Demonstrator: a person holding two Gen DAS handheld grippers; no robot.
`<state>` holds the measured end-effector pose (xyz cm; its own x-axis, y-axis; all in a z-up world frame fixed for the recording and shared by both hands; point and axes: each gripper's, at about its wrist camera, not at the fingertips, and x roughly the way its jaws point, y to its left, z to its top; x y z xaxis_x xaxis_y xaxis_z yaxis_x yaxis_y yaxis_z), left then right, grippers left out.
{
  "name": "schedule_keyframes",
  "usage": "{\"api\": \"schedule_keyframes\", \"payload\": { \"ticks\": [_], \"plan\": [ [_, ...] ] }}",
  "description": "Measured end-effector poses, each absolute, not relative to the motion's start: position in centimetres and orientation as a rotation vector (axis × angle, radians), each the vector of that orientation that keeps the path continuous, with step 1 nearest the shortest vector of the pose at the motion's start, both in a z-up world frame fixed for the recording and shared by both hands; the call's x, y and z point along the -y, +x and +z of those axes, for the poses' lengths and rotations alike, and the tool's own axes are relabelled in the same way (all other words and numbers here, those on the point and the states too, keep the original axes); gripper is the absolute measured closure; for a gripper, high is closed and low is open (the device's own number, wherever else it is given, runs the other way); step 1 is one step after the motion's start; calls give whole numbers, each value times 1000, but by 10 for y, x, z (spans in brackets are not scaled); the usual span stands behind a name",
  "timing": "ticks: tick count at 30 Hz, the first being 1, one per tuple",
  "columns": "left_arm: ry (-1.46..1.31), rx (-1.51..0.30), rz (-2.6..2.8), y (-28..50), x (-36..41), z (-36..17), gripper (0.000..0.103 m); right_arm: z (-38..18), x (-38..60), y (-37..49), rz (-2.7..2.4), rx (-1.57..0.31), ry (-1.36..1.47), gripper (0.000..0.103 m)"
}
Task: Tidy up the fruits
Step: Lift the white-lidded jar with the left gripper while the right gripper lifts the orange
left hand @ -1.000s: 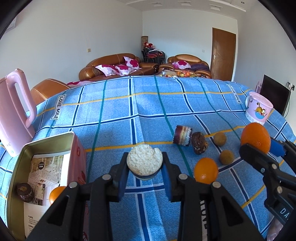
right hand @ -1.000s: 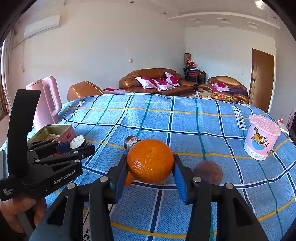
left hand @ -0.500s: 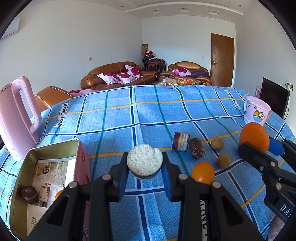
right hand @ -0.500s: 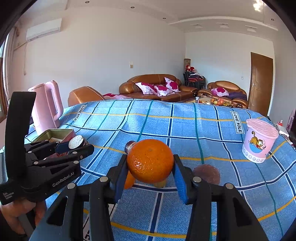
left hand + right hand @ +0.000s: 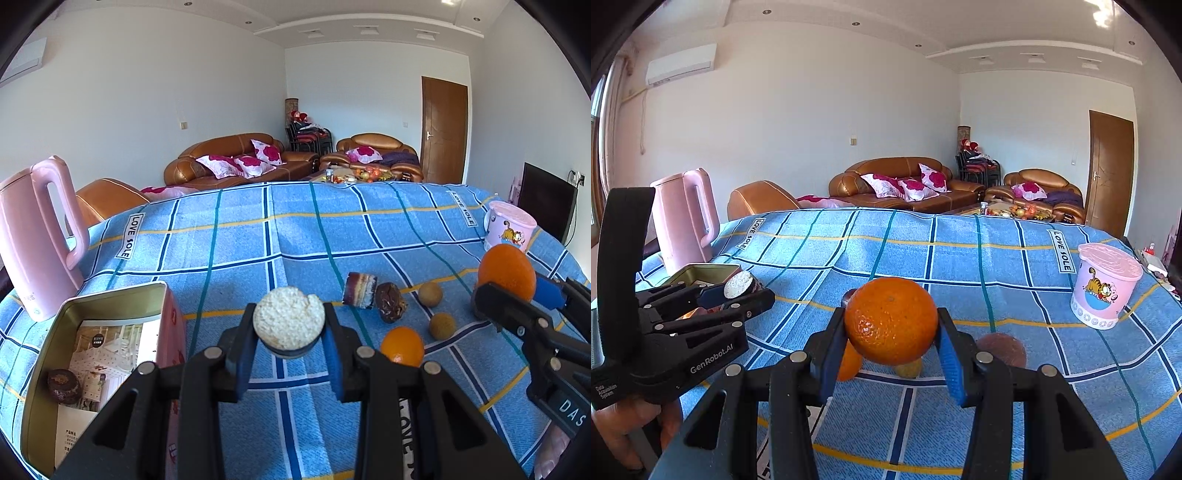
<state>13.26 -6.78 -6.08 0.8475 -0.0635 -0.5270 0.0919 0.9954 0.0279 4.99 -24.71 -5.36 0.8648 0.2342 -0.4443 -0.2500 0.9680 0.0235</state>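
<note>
Left fingers: your left gripper (image 5: 289,345) is clamped on a round rice cake (image 5: 289,321), held clear above the blue plaid cloth (image 5: 236,258).
Right fingers: your right gripper (image 5: 892,347) grips a large orange (image 5: 891,320) on both sides, lifted off the counter.
Below the right fingers: a smaller orange (image 5: 402,346) lies on the cloth, with two small brown round fruits (image 5: 430,294) just beyond it.
Centre of the counter: a layered, cut-ended piece (image 5: 359,294) rests touching or just beside a dark wrinkled fruit (image 5: 390,307).
To your left: an open tin box (image 5: 48,350) holds printed leaflets and a dark round item (image 5: 63,386).
Far left: a pink kettle (image 5: 35,240) stands behind the tin.
Far right: a pink lidded cup (image 5: 1106,290) with a cartoon cat stands upright, well apart from the fruit.
</note>
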Motion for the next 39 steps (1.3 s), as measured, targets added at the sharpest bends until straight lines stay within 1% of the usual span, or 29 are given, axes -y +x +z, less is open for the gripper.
{"api": "schedule_keyframes", "payload": {
  "ticks": [39],
  "plan": [
    [71,-430,-65,110,69,-50,68,-47,253,30,263,-342,-25,54]
  ]
}}
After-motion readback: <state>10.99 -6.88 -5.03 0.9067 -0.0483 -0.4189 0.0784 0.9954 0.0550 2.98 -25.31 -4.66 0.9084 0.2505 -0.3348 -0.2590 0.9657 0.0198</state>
